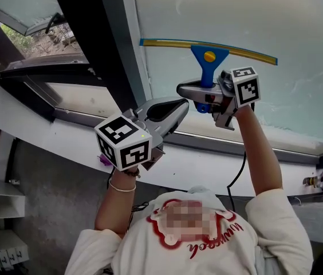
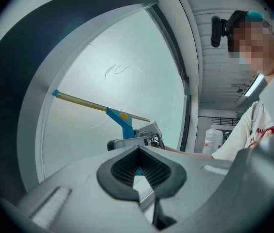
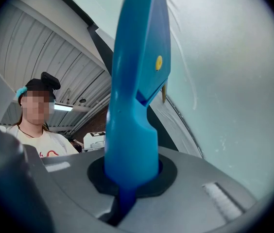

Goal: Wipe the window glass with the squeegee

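Observation:
A blue-handled squeegee (image 1: 209, 58) with a long yellow-and-blue blade (image 1: 247, 52) lies flat against the pale window glass (image 1: 276, 22). My right gripper (image 1: 207, 96) is shut on its blue handle (image 3: 134, 96), just below the blade. The left gripper (image 1: 176, 109) hangs lower and to the left, near the sill, its jaws shut with nothing between them. In the left gripper view the squeegee (image 2: 120, 118) stretches across the glass (image 2: 127, 57), held by the right gripper (image 2: 142, 139).
A dark window frame post (image 1: 113, 44) stands left of the pane, with an open window (image 1: 30, 27) beyond it. A white sill (image 1: 207, 165) runs below the glass. White boxes (image 1: 1, 222) sit at lower left, and a cable (image 1: 239, 171) hangs from the right arm.

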Demonstrator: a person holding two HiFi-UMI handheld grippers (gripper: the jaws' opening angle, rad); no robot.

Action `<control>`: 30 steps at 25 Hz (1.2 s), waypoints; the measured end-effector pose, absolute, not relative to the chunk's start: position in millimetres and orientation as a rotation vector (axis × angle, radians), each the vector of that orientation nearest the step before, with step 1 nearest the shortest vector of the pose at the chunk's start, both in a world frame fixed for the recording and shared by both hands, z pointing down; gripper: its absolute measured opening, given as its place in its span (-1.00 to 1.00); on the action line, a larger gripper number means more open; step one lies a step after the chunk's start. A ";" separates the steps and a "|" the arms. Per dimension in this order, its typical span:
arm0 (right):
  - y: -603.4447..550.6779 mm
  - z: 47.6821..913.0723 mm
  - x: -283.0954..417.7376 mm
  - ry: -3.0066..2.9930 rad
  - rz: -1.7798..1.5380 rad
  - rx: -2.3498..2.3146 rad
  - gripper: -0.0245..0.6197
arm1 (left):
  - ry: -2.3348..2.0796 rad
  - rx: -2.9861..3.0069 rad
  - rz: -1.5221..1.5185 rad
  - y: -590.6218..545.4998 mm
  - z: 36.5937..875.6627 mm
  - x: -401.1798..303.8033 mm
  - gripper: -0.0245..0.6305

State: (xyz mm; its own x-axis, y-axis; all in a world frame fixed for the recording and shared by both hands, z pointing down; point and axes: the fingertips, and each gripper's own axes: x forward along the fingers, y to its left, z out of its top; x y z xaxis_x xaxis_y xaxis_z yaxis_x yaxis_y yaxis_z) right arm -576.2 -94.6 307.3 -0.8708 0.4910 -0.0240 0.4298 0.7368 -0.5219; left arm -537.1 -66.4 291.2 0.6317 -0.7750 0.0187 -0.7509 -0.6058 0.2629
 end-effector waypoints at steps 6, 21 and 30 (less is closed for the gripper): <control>-95.5 322.1 -575.8 -2.807 0.819 -0.748 -0.86 | -1.236 2.598 -0.114 -71.9 301.5 -536.5 -0.92; -91.4 349.6 -575.2 -2.802 0.874 -0.756 -0.86 | -1.275 2.562 -0.083 -72.3 317.2 -548.4 -0.92; -88.3 374.8 -573.7 -2.782 0.938 -0.739 -0.86 | -1.280 2.527 -0.084 -72.1 328.4 -550.2 -0.92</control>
